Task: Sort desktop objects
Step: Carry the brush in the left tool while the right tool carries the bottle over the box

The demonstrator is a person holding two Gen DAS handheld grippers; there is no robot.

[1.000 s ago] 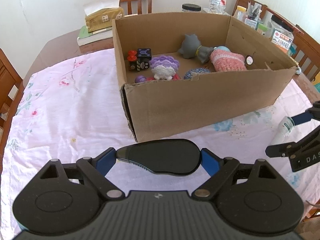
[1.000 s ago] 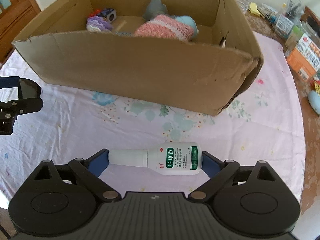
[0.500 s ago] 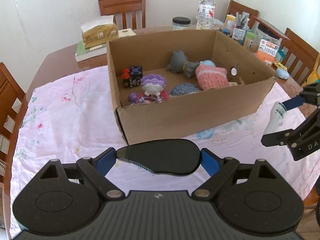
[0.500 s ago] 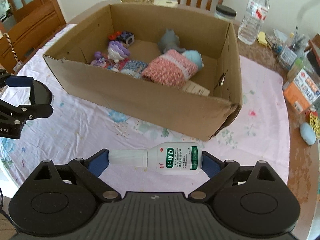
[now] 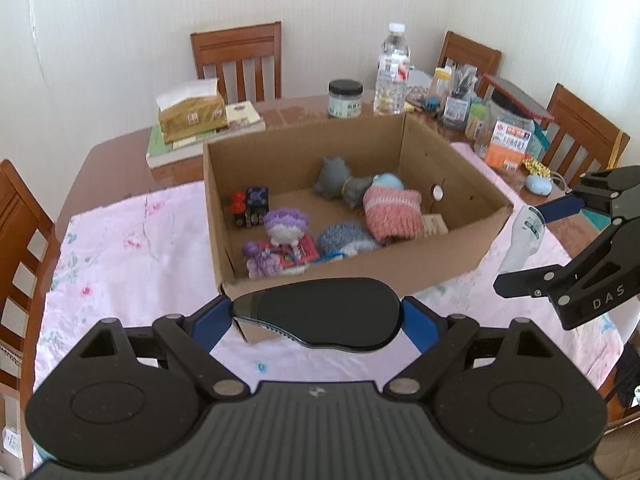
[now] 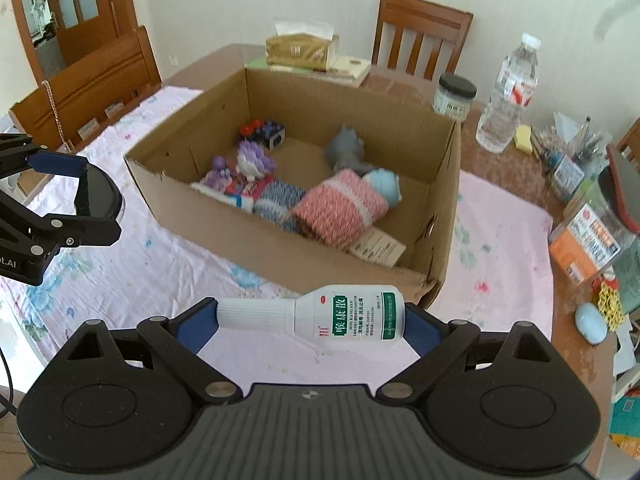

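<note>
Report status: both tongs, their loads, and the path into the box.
Left tongs shut on black oval case. Right tongs shut on white bottle, held sideways. Cardboard box just ahead, open-topped, toys inside; nothing blocking.

L gripper clamped on black case, R gripper clamped on bottle, both angled down.

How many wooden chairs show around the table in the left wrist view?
4: one chair behind the tissue box, two at the far right corner, one at the left edge. Others may be out of frame.
</note>
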